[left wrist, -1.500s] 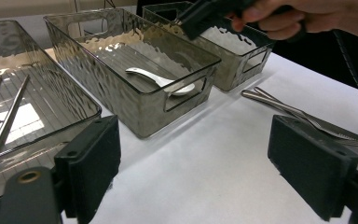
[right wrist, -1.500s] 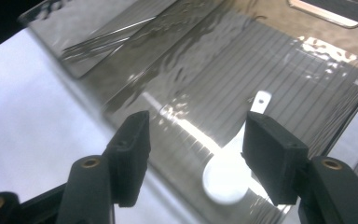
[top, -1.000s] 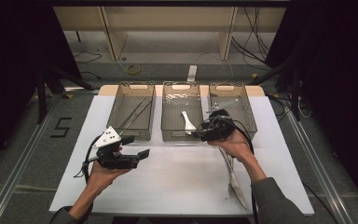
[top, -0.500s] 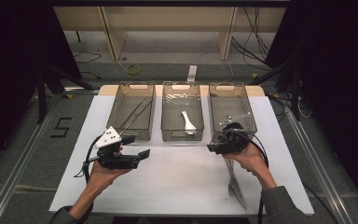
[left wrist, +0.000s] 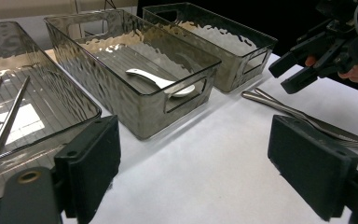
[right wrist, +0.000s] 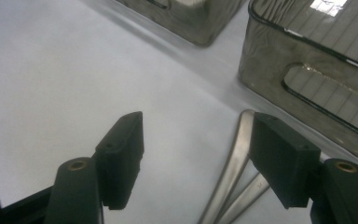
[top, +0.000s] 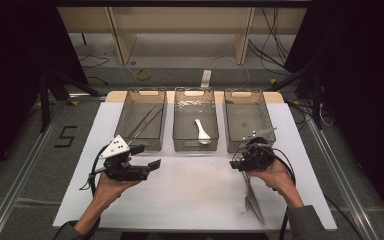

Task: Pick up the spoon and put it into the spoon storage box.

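- My right gripper [top: 238, 163] hangs low over the forks [top: 252, 197] lying on the white table [top: 190, 195], just in front of the right bin [top: 246, 120]. Its jaws have just been opening and stand wide, gripping nothing; one fork handle [right wrist: 230, 163] runs beside the right-hand pad.
- My left gripper [top: 147, 157] points level toward the right, jaws wide, empty.
- The spoon [top: 201, 131] sits in the middle bin [top: 195, 120].

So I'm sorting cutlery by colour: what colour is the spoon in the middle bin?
White. The spoon shows best in the left gripper view.
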`<control>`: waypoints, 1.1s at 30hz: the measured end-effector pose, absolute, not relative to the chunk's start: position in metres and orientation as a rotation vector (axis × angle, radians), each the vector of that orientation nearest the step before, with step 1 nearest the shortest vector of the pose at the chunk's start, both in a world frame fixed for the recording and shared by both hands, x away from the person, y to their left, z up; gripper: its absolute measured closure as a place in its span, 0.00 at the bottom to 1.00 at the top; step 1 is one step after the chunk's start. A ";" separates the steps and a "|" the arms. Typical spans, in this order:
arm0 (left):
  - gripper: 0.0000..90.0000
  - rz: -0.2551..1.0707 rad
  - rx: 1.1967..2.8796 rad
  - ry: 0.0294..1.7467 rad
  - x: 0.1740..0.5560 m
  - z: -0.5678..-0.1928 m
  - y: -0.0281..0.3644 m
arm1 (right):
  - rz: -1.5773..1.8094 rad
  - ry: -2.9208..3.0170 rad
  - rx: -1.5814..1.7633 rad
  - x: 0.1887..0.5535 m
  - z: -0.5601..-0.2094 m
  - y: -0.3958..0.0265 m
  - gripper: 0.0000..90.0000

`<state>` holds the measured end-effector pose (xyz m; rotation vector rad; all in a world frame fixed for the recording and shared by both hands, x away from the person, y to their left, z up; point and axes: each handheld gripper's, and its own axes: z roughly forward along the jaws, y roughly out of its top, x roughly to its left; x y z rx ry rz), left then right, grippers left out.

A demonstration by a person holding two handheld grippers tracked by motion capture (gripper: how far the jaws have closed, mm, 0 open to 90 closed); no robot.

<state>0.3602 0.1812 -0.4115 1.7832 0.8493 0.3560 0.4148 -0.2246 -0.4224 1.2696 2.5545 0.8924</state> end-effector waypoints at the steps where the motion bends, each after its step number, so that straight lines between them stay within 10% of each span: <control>1: 0.18 0.356 1.783 0.849 0.360 -0.411 0.181 | 0.887 2.557 1.273 0.414 -0.423 -0.225 0.40; 33: 0.18 0.351 1.782 0.851 0.361 -0.411 0.182 | 0.746 2.651 1.271 0.401 -0.438 -0.228 0.34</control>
